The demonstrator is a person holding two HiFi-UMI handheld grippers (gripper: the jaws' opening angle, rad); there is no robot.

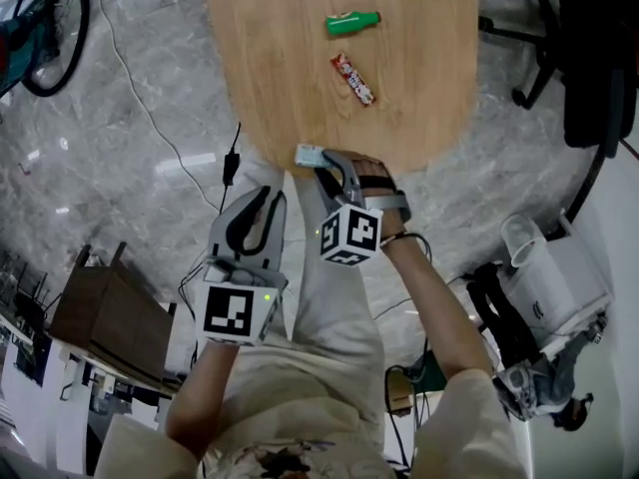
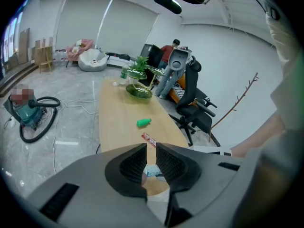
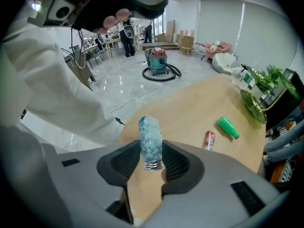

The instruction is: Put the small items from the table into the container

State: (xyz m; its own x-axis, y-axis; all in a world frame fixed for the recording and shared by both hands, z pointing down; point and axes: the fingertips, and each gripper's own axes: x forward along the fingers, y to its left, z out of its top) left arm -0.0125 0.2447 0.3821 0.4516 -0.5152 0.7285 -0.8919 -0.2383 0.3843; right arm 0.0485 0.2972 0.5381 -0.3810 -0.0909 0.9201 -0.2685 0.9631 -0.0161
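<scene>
Right claw: pinching a small clear packet of pale blue pellets. The packet stands upright between the pads, its upper half clear of the jaw tips. In the head view the right claw carries the packet at the near edge of the wooden tabletop.

Left claw: jaws a narrow slit apart, nothing between the pads. In the head view the left claw sits left of the right claw, nearer than the tabletop edge and over the person's lap.

Items on the tabletop:
- Red candy bar, lying flat, just beyond the packet.
- Green bottle, lying on its side, farther off than the bar and apart from it.
- Green bowl, at the far end of the tabletop, well apart from both items.
</scene>
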